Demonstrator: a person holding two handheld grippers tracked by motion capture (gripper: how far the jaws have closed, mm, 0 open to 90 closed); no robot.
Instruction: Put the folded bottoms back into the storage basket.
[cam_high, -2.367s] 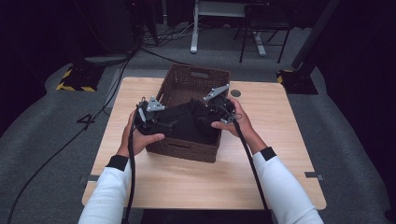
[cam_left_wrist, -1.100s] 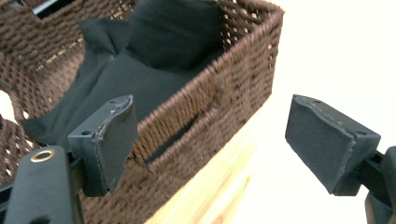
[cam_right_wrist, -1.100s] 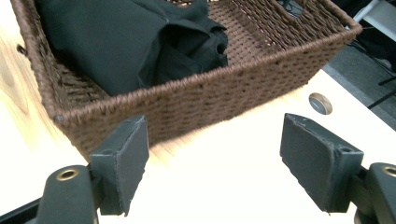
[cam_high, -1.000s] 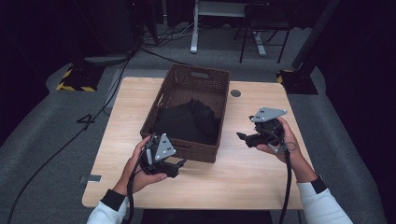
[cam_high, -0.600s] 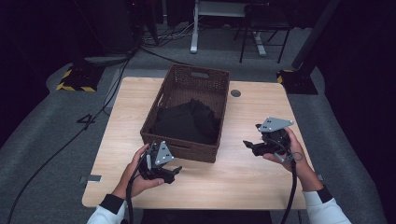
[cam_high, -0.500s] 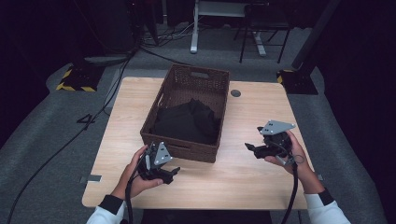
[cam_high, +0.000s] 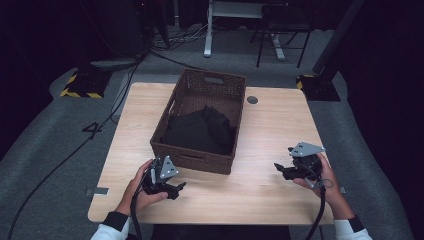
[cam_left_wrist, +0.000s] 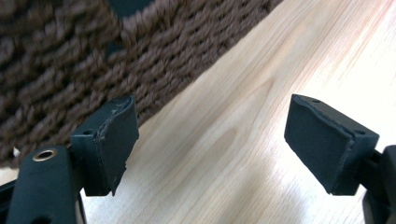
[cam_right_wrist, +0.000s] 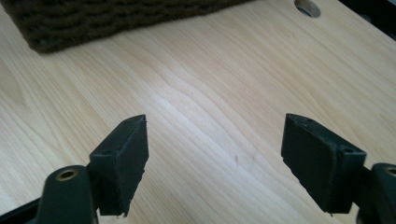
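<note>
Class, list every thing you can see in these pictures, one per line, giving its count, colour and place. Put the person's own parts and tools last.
wicker basket: one, dark brown, on the middle of the table, toward its far edge.
black cloth: one crumpled heap, black, inside the wicker basket.
table: one, light wood, centre of the high view.
cable hole: one, grey, in the table top right of the basket.
grey floor: around the table.
hazard-striped plate: one, yellow and black, on the floor far left.
left gripper: one, black, open, low over the table before the basket.
right gripper: one, black, open, over the table's right side.
</note>
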